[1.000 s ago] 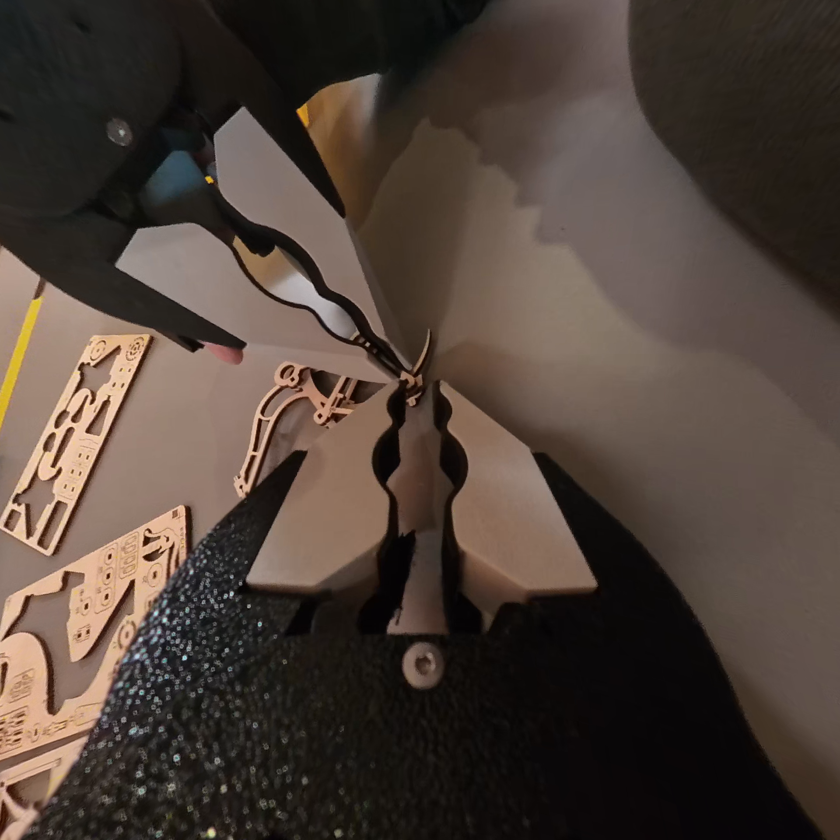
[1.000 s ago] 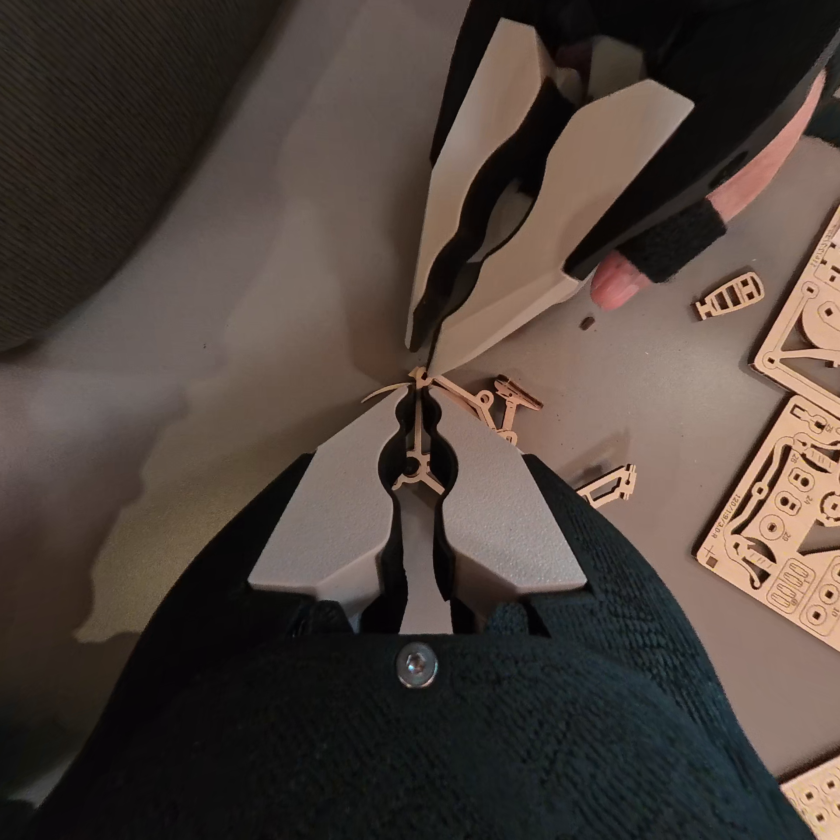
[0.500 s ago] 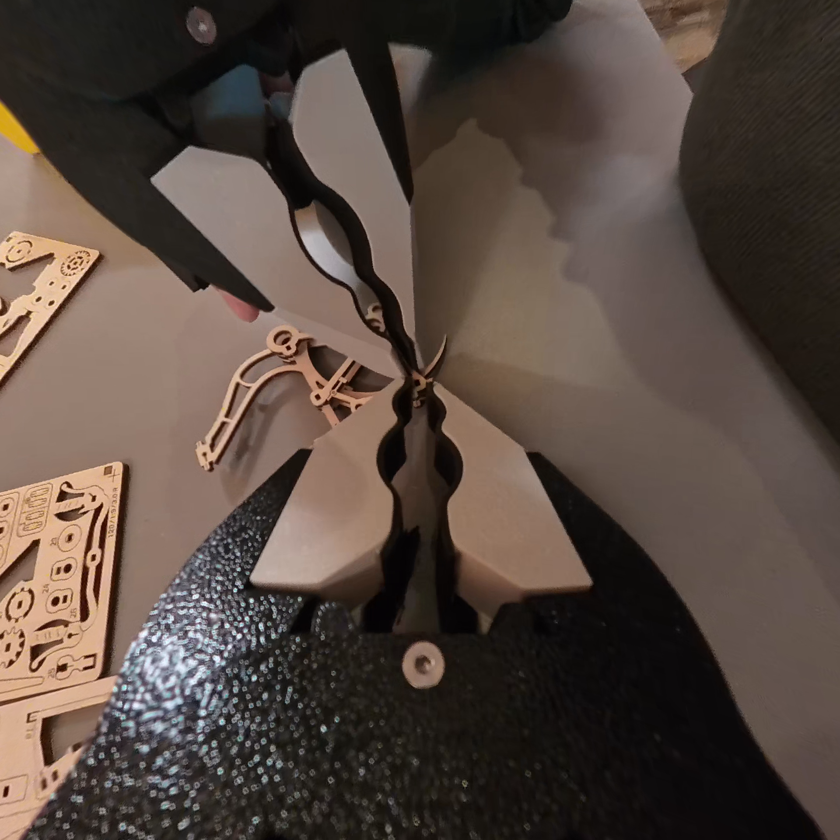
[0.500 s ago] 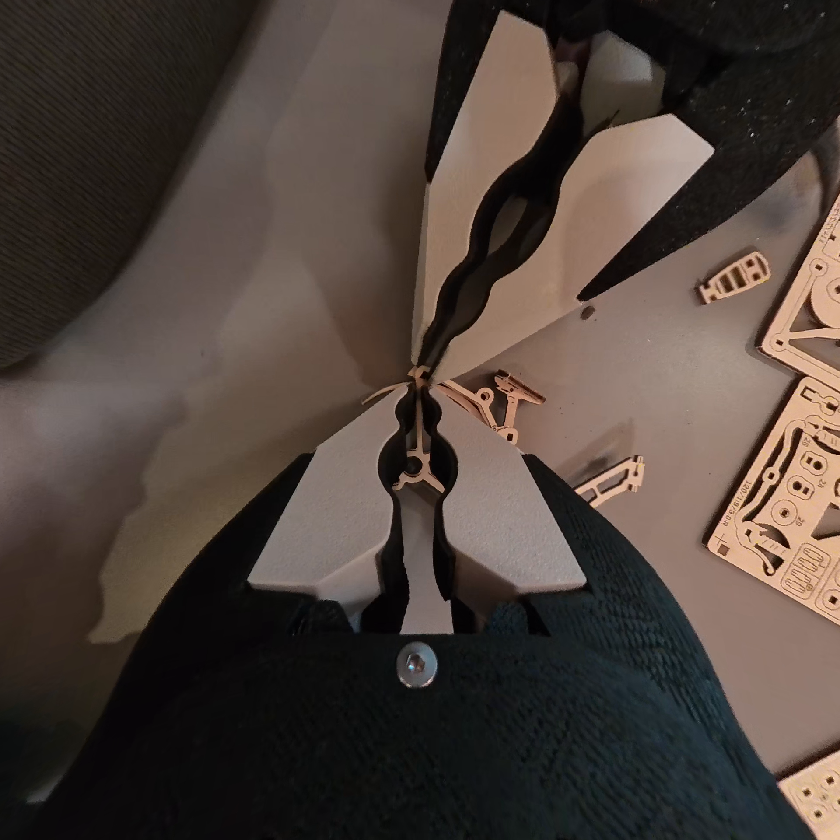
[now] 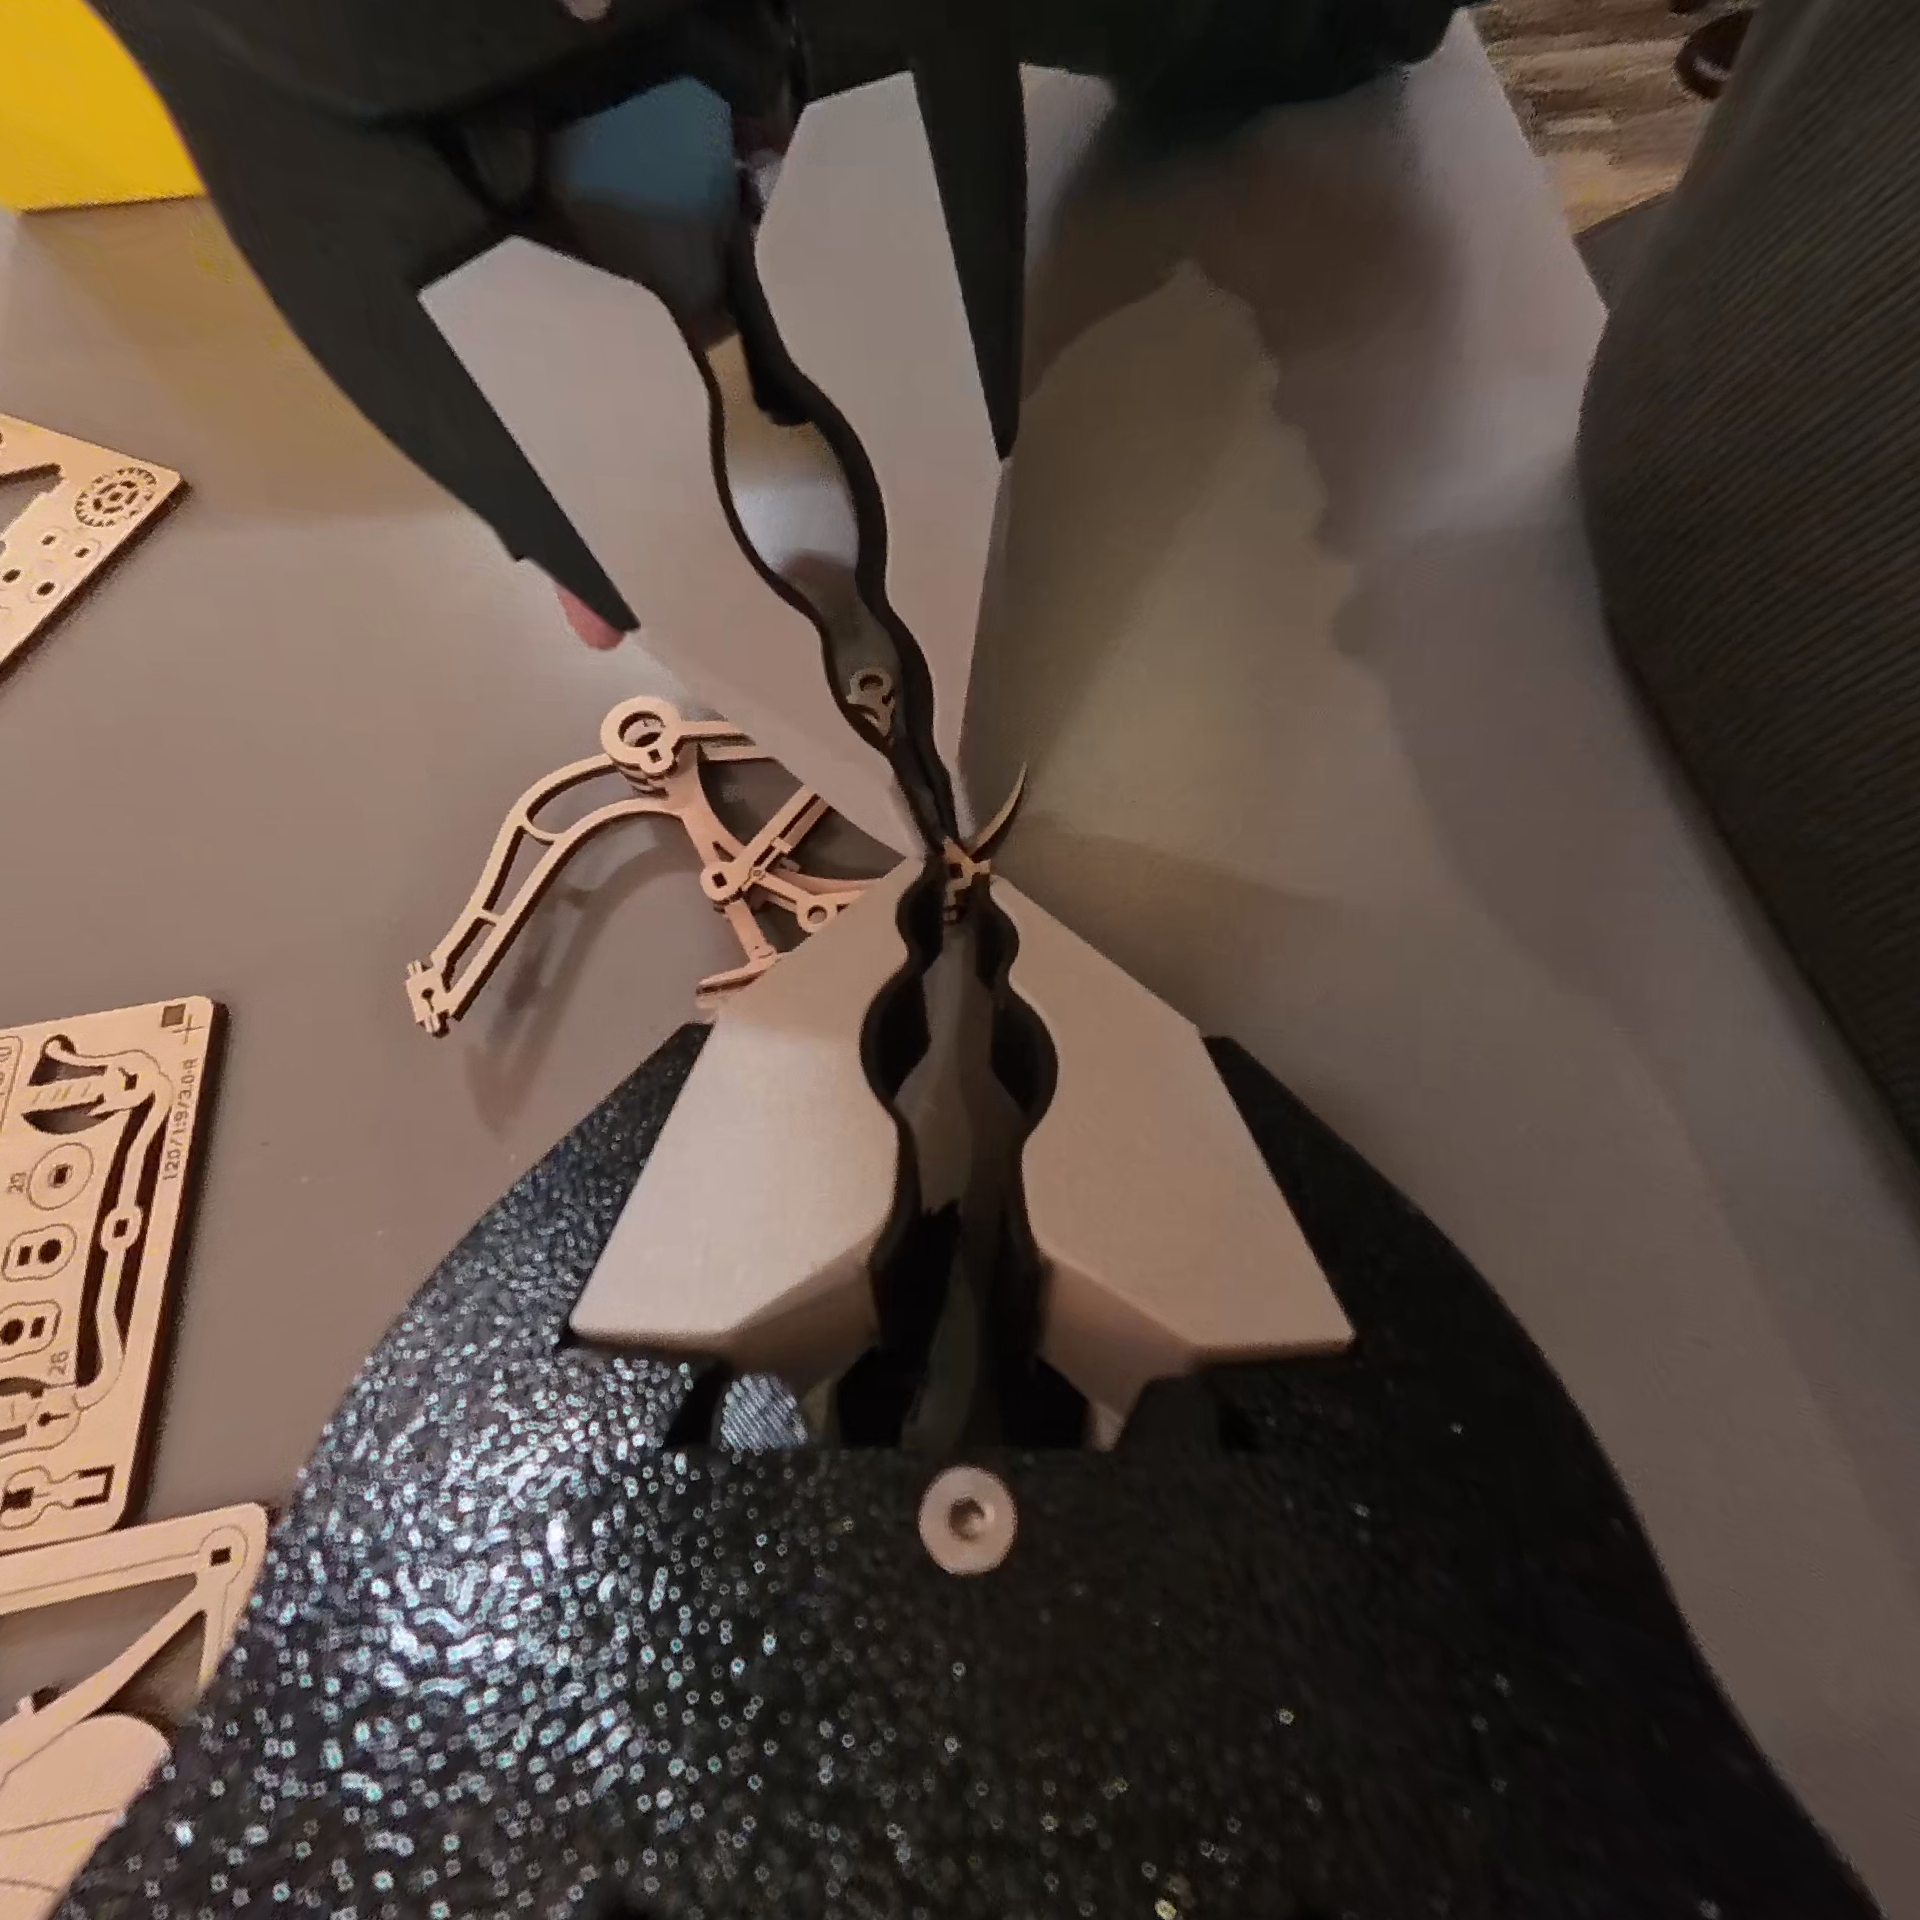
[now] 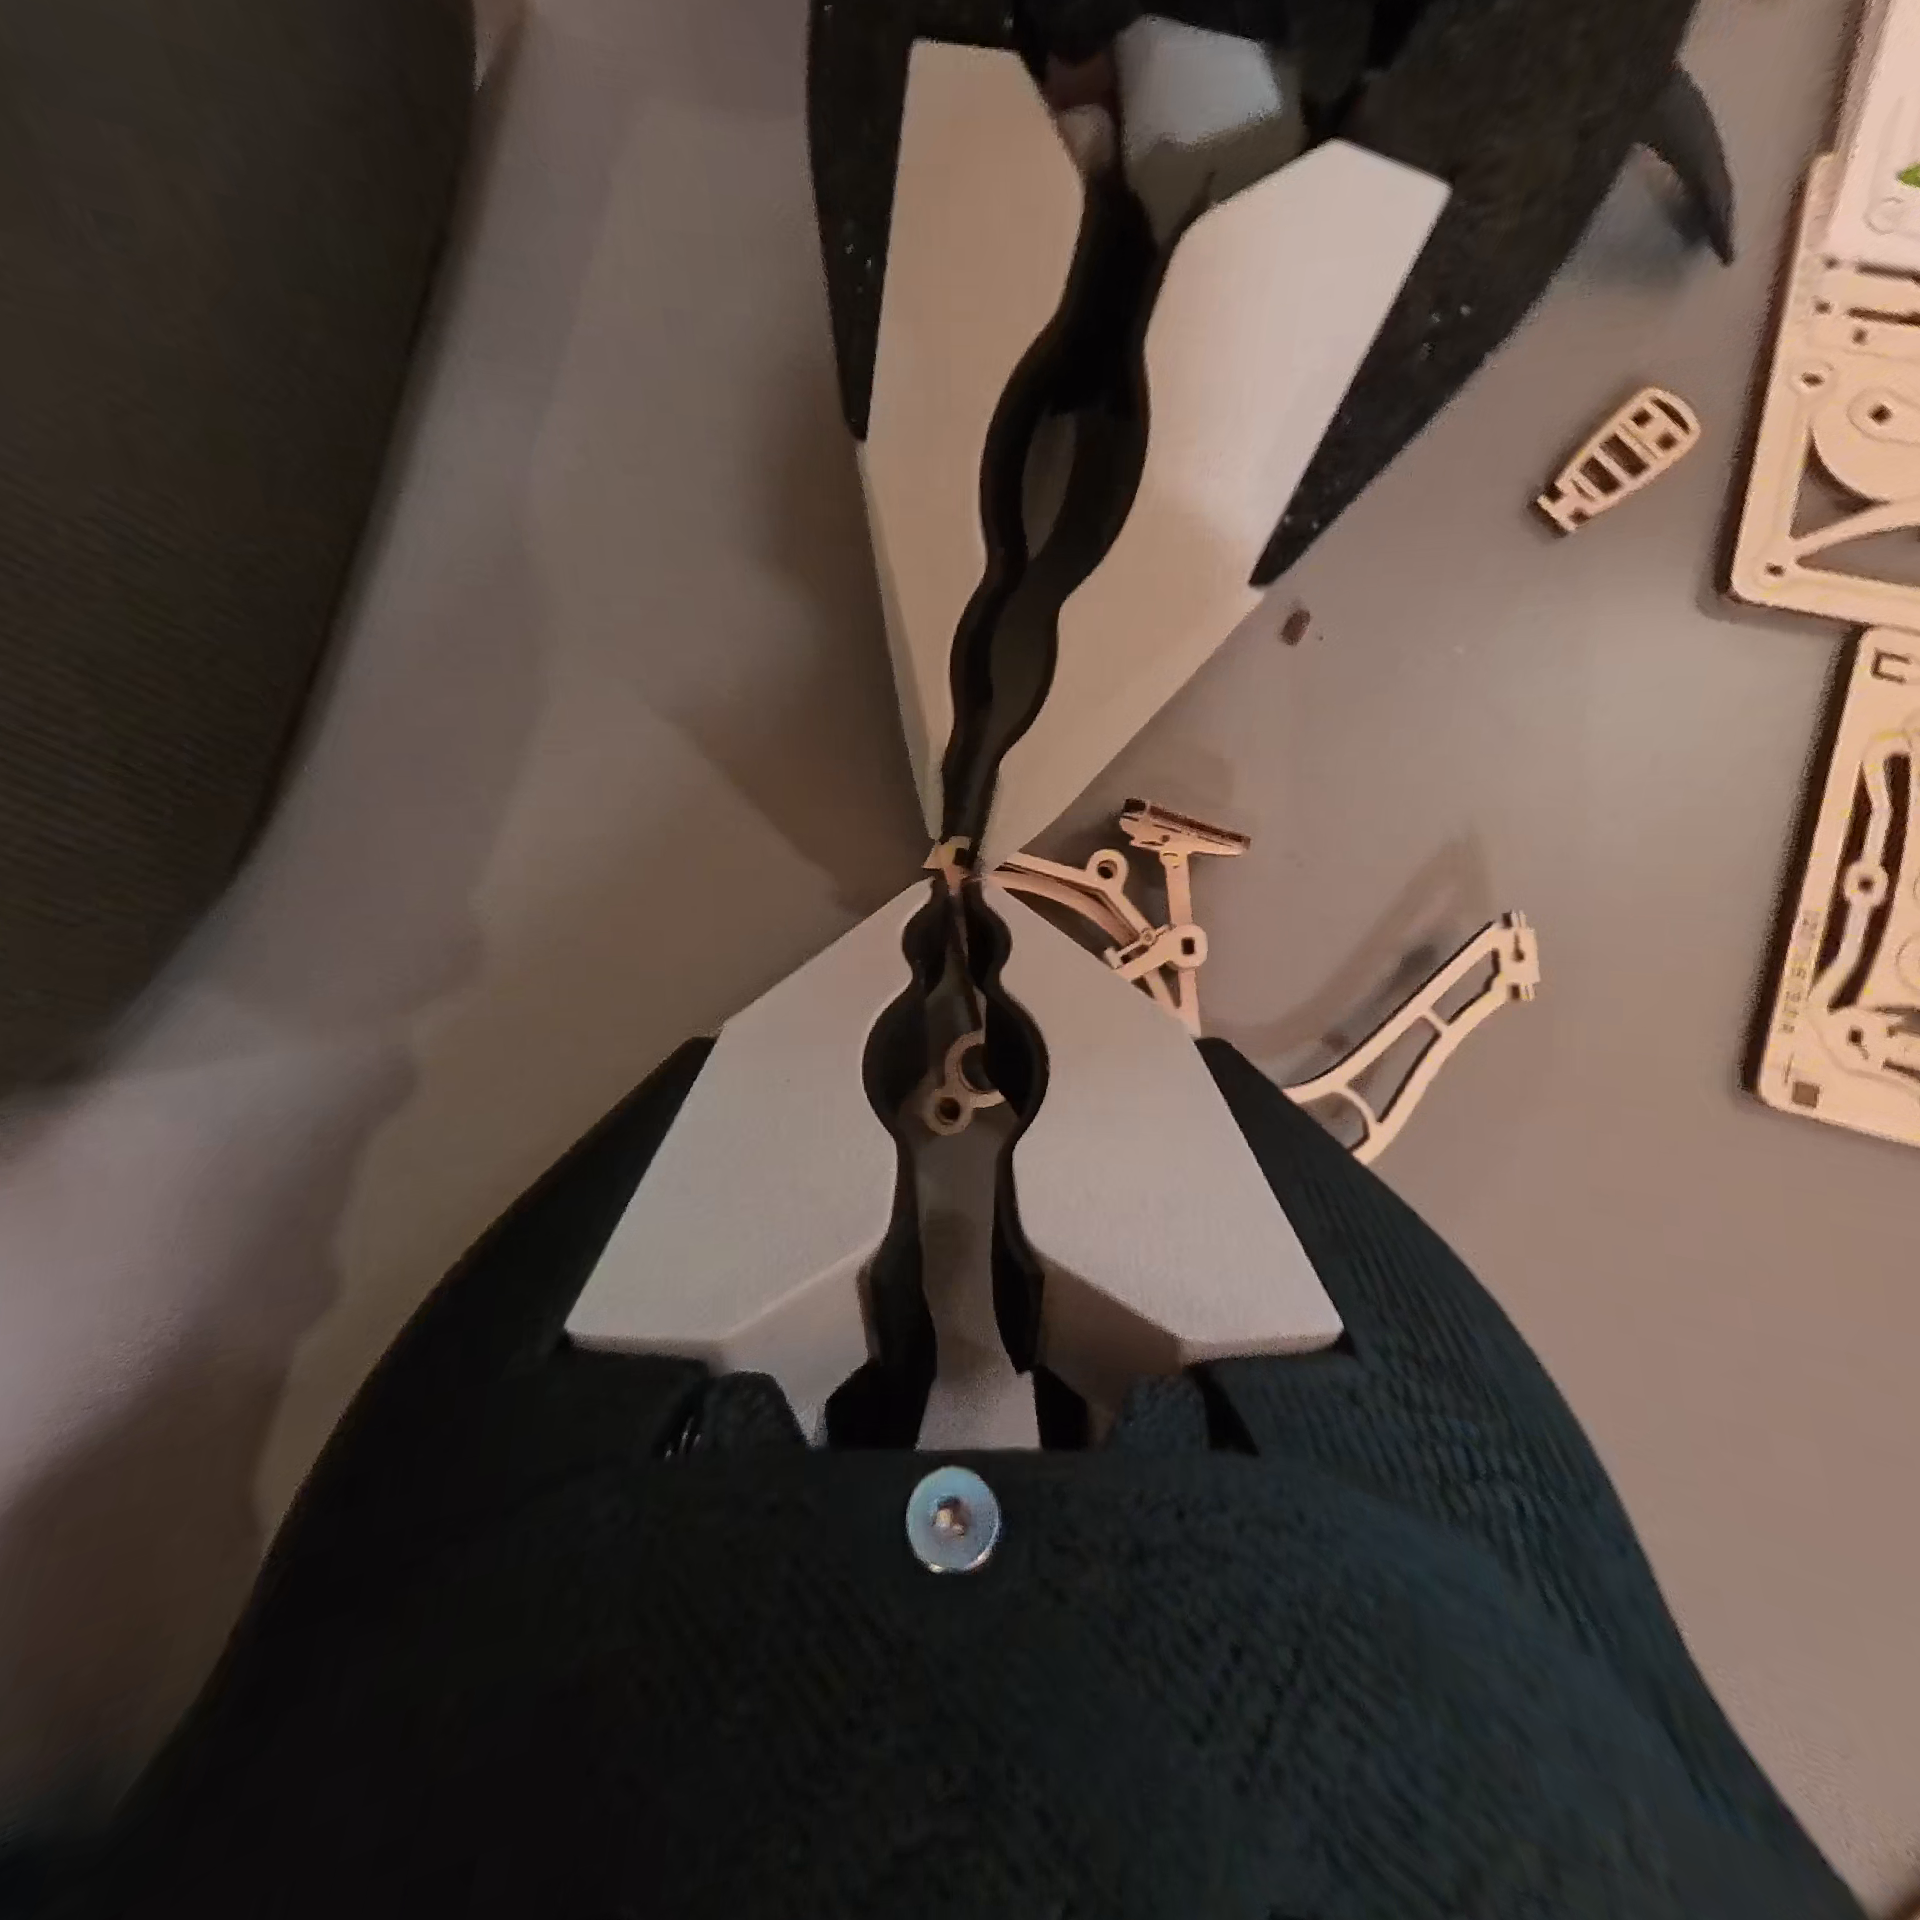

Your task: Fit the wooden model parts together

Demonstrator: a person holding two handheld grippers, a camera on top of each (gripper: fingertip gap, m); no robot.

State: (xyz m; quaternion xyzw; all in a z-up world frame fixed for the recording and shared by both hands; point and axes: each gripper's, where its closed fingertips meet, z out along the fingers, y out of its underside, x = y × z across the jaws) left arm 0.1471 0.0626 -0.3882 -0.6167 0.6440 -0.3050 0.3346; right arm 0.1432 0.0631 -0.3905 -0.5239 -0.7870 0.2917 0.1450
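**Inspector:** State of the left gripper (image 5: 954,896)?

**Assistant:** Jaws closed to a thin slit at the tips, pinching a small wooden part (image 5: 958,871). The part sits at the very tip line, and a thin curved sliver of it sticks out past the jaws to the upper right.

**Inspector:** And the right gripper (image 6: 954,888)?

**Assistant:** Also closed at the tips, clamped on a slender wooden piece (image 6: 954,1086). Its ringed end lies back in the round hollow between the fingers; its front end reaches the tips. The two grippers meet tip to tip, and the two parts touch there. Whether they are seated together I cannot tell.

**Inspector:** Surroundings?

**Assistant:** Just beside the meeting point, a partly built wooden assembly (image 5: 582,862) with a curved arm lies on the grey table (image 5: 312,727). Flat wooden part sheets (image 5: 83,1247) lie farther off to the left in the left wrist view, and a small loose slotted piece (image 6: 1621,457) lies near other sheets in the right wrist view. A dark fabric surface (image 5: 1787,623) borders the table.
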